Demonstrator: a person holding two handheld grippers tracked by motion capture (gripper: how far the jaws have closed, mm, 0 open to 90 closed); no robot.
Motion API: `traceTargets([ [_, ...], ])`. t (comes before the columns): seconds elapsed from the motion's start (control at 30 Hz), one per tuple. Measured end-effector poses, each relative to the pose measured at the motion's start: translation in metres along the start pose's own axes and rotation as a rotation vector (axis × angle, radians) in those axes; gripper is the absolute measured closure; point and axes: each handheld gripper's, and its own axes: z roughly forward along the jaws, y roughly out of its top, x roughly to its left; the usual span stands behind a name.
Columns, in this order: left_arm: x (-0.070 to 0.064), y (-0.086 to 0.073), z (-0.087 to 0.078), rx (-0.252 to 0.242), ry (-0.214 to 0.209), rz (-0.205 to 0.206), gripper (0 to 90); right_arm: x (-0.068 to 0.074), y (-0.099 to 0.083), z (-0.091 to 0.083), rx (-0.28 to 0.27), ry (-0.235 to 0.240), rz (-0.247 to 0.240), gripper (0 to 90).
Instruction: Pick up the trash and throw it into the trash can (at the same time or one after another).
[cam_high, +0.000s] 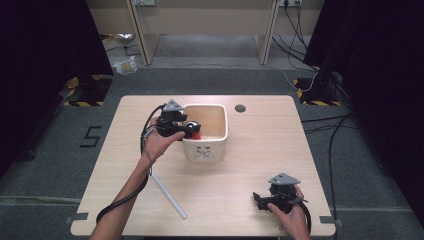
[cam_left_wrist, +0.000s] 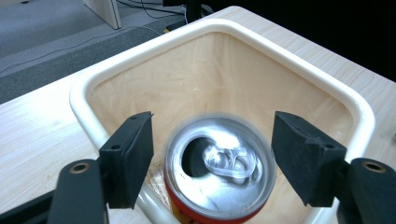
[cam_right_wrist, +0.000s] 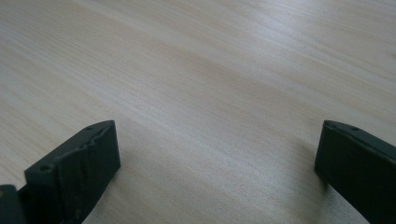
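A red drinks can (cam_left_wrist: 219, 172) with a silver opened top stands upright and slightly blurred just inside the near rim of a cream square bin (cam_left_wrist: 224, 25). My left gripper (cam_left_wrist: 212, 140) is open, its jaws either side of the can top with a gap on each side. From the high view the left gripper (cam_high: 192, 129) hangs over the bin's (cam_high: 202, 150) left edge, with the can (cam_high: 196, 132) showing red beneath it. My right gripper (cam_high: 257, 199) rests low at the table's front right; in its own view the right gripper (cam_right_wrist: 217, 144) is open over bare wood.
A white tube (cam_high: 169, 196) lies on the wooden table (cam_high: 260, 150) in front of the bin, towards the left. A round cable hole (cam_high: 240, 108) is in the tabletop behind the bin. Desk legs and cables stand on the floor beyond.
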Motion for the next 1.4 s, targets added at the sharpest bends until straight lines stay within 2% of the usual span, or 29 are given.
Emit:
traceTargets([
  [0.33,-0.006,0.007,-0.018,-0.029,-0.009,-0.002,25.6,0.0,0.0,0.0,0.0,0.0,0.0,0.2],
  [0.7,-0.007,0.002,-0.039,-0.05,-0.034,-0.027,22.7,0.0,0.0,0.0,0.001,0.0,0.003,0.2],
  [0.93,-0.008,-0.008,-0.054,-0.051,-0.045,-0.022,21.8,0.0,0.0,0.0,0.002,0.0,0.002,0.2],
  [1.1,-0.007,-0.02,-0.064,-0.058,-0.054,-0.034,21.5,0.0,0.0,0.0,0.002,0.0,0.003,0.2],
  [1.2,-0.005,-0.029,-0.071,-0.073,-0.067,-0.056,21.4,0.0,0.0,0.0,0.002,0.0,0.003,0.2],
  [1.4,-0.005,-0.042,-0.08,-0.066,-0.044,-0.055,21.4,0.0,0.0,0.0,0.003,0.0,0.003,0.2],
])
